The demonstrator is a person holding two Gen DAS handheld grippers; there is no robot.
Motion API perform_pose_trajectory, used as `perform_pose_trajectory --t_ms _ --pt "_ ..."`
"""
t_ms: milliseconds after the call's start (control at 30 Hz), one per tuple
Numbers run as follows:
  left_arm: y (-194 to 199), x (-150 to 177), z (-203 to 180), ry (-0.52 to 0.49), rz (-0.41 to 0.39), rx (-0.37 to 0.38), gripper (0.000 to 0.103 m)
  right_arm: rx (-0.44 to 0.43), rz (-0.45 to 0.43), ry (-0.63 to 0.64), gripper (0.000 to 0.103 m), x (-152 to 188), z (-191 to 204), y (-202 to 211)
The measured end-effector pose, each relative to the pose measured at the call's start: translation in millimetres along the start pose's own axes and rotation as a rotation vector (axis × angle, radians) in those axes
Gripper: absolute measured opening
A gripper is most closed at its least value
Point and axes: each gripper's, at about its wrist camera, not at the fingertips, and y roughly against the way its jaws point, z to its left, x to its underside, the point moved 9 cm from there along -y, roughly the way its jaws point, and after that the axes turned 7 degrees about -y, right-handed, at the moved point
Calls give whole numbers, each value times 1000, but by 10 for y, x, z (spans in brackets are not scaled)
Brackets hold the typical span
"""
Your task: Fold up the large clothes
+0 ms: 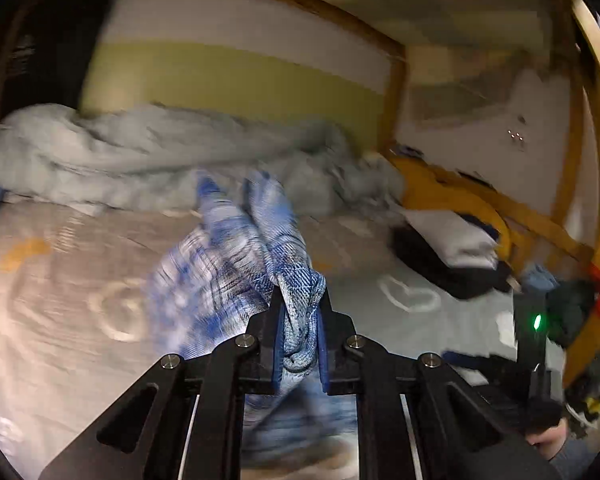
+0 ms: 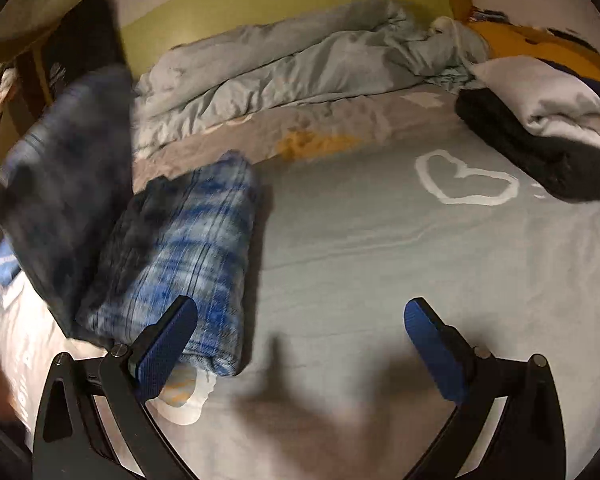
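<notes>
With the left gripper [image 1: 300, 300] clamped on a bunched edge of the blue-and-white plaid flannel garment [image 2: 180, 248] and the right gripper [image 2: 300, 320] wide open and empty, I'd carry that edge over smoothly, since the roughly folded bundle (blurry, though) sits at 9 o'clock on the grey heart-print bed sheet [image 2: 380, 240].

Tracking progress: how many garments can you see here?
3: blue plaid garment clamped in the left tool, black garment at the far right corner, white garment atop it. More may be hidden.

No legible text or labels.
</notes>
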Motion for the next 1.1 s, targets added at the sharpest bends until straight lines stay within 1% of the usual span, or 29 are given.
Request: perform_pose_trajectory --t_ms 100,200,233,300,333,400,433,467,500,533,567,600,667,700,733,767,833,900,933,967,1000,1067,1100 --pt "-376 367 -247 2 90 55 14 -2 -16 -61 103 -98 -179 88" --pt "-626 721 -249 -4 170 46 14 3 -38 -112 103 -188 -342 156" --pt "-648 794 -226 -3 173 49 14 5 -44 -123 103 -214 -387 168" --pt "-645 865 -226 -1 160 80 14 7 -44 -130 103 -237 -429 170" --pt "-624 859 -223 5 149 81 17 9 -45 -128 103 -242 -437 169" --pt "-541 814 -206 35 124 99 28 12 -46 -122 103 -247 -436 168" --pt "-462 795 -196 41 111 107 43 10 -47 -118 103 -248 -422 172" --pt "-365 760 -197 36 91 100 68 6 -49 -114 103 -251 -401 179" --pt "-241 725 -184 17 65 75 80 1 -53 -110 103 -258 -402 189" --pt "-136 661 -193 -4 39 51 87 -4 -59 -106 103 -264 -382 202" --pt "-19 618 -171 -39 17 5 87 -7 -65 -101 103 -266 -367 223" --pt "58 604 -144 -62 13 -32 87 -8 -73 -94 103 -274 -348 234" --pt "206 570 -4 -87 0 -111 87 -17 -86 -84 103 -283 -311 254" --pt "265 555 136 -86 -3 -163 87 -24 -91 -78 103 -287 -282 260" --pt "266 554 245 -73 5 -190 87 -33 -95 -71 103 -287 -243 265" --pt "269 575 403 -36 22 -214 87 -51 -99 -61 103 -289 -187 269" --pt "227 667 659 72 63 -210 87 -106 -105 -33 103 -294 -35 280" --pt "145 822 852 189 115 -165 87 -184 -112 18 102 -295 198 298" --pt "114 898 892 210 134 -149 87 -218 -114 46 99 -291 311 302" --pt "59 989 908 219 165 -131 87 -249 -115 78 94 -284 431 299" --pt "14 1073 895 207 192 -123 87 -283 -113 114 91 -268 567 291" --pt "-33 1175 846 171 216 -115 87 -340 -102 164 80 -218 778 259" --pt "-37 1212 819 158 221 -112 87 -356 -93 183 77 -183 857 227"
